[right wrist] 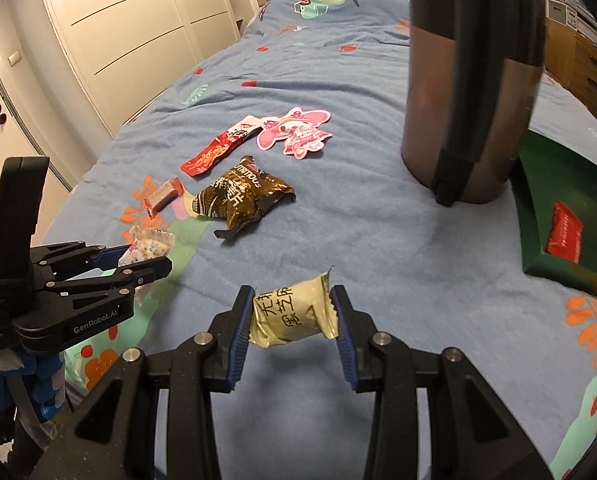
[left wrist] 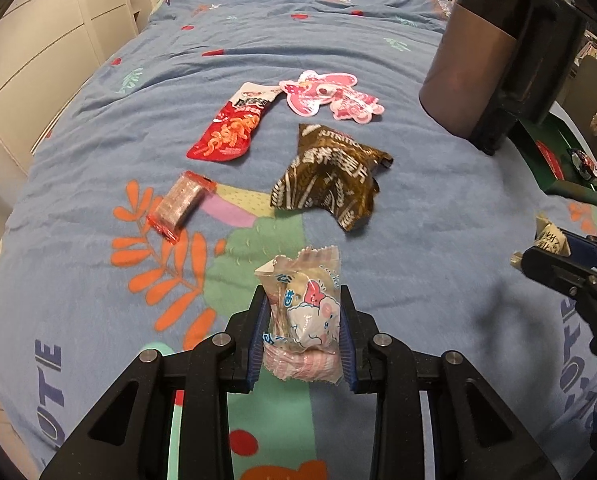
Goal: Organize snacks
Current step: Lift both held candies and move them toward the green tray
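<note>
My left gripper (left wrist: 303,300) is shut on a clear snack packet with a pink cartoon print (left wrist: 304,312), held above the blue bedspread. My right gripper (right wrist: 292,300) is shut on a beige wrapped snack with black characters (right wrist: 292,312), also held above the bed. On the bed lie a brown crinkled bag (left wrist: 330,176), a red noodle snack packet (left wrist: 230,128), a pink cartoon-shaped packet (left wrist: 330,94) and a small red-ended clear bar (left wrist: 180,204). A green box (right wrist: 566,216) at the right holds a red packet (right wrist: 564,232).
A tall dark cylindrical container with a black handle (right wrist: 466,92) stands on the bed beside the green box. White wardrobe doors (right wrist: 118,40) run along the left of the bed. A wooden dresser (right wrist: 578,64) stands at the far right.
</note>
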Demonstrator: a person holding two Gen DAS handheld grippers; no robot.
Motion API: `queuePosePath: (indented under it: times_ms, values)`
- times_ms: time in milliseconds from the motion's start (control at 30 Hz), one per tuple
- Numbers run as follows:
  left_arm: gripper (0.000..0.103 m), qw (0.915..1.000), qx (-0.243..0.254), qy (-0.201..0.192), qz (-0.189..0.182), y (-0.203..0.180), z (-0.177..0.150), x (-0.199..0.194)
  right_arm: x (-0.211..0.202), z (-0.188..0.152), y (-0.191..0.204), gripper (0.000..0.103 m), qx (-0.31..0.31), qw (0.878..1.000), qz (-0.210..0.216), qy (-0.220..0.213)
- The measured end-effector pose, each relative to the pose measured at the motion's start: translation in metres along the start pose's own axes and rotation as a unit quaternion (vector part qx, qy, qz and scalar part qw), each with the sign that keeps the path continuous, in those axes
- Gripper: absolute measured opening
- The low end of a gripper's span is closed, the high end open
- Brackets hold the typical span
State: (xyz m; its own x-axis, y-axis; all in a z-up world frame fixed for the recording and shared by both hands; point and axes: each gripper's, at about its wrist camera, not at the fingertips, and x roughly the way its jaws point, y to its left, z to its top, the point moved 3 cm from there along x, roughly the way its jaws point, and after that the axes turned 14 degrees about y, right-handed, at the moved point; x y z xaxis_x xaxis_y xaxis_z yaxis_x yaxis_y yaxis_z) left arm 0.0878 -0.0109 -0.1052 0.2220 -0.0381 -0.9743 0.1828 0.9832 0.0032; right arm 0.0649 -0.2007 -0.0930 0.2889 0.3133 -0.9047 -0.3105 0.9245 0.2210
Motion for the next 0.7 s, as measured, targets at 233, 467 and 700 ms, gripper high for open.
queuePosePath:
  times_ms: [233, 467, 700]
  values:
    - [0.027, 0.9999, 0.014, 0.007, 0.005, -0.013, -0.012, -0.002, -0.012, -0.02, -0.018, 0.054, 0.017, 1.0, -0.001, -0.005]
    - [0.027, 0.9995, 0.029, 0.008, 0.008, -0.03, -0.017, -0.006, -0.023, -0.043, -0.047, 0.054, 0.049, 0.999, -0.01, -0.008]
    - [0.027, 0.9987, 0.049, 0.014, 0.008, -0.052, -0.021, -0.005, -0.037, -0.066, -0.085, 0.054, 0.09, 0.995, -0.025, -0.018]
